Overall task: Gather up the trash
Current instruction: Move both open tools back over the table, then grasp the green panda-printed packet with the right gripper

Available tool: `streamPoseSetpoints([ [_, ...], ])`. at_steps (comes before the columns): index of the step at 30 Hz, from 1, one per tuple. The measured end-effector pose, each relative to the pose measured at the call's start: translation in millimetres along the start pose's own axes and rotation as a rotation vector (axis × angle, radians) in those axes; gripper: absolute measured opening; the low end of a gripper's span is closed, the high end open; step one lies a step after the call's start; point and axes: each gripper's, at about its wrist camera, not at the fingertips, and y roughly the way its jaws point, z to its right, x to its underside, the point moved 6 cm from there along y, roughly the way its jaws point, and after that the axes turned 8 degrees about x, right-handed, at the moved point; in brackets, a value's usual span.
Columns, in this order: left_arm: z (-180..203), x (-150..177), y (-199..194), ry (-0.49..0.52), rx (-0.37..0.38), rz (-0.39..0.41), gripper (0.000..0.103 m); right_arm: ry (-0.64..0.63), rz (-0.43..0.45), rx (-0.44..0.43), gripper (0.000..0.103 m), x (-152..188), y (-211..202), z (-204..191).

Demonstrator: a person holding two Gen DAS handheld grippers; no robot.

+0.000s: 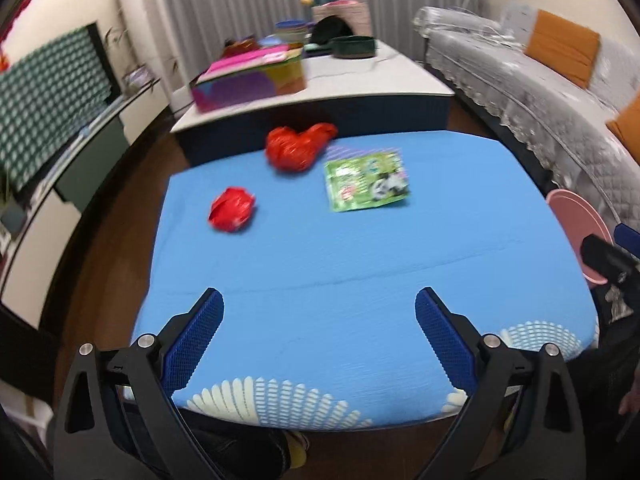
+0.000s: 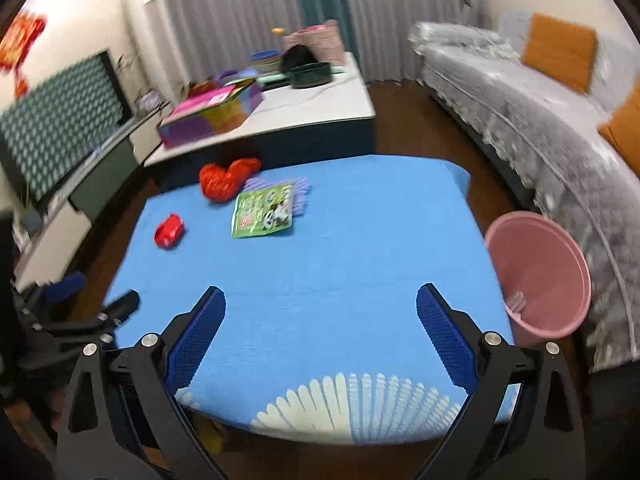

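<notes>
I see a pink bucket just off the right edge of the blue table, and I can only make out something small and pale down inside it. My left gripper and right gripper both have their fingers spread wide and hold nothing, low over the near edge. The trash sits far from them by the far edge: a small red wad, a big red bag and a green packet, with lots of bare blue between.
</notes>
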Motion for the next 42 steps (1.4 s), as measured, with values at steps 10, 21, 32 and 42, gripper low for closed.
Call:
streamPoseSetpoints([
  [10, -61.9, 17.3, 34.5, -0.174, -0.025, -0.017, 0.094, -0.028, -0.095, -0.005, 0.095, 14.0, 46.4, -25.8],
  [21, -77.6, 16.1, 35.9, -0.217, -0.069, -0.023, 0.094, -0.061, -0.127, -0.002, 0.095, 2.0, 56.0, -41.8],
  [32, -96.3, 8.8, 36.6, -0.261, -0.096, -0.059, 0.094, -0.049, -0.130, -0.050, 0.095, -58.4, 113.2, -74.2],
  [42, -103.3, 13.6, 47.0, -0.282, -0.064, -0.104, 0.094, 0.000, -0.243, -0.039, 0.091, -73.4, 225.9, -93.8],
])
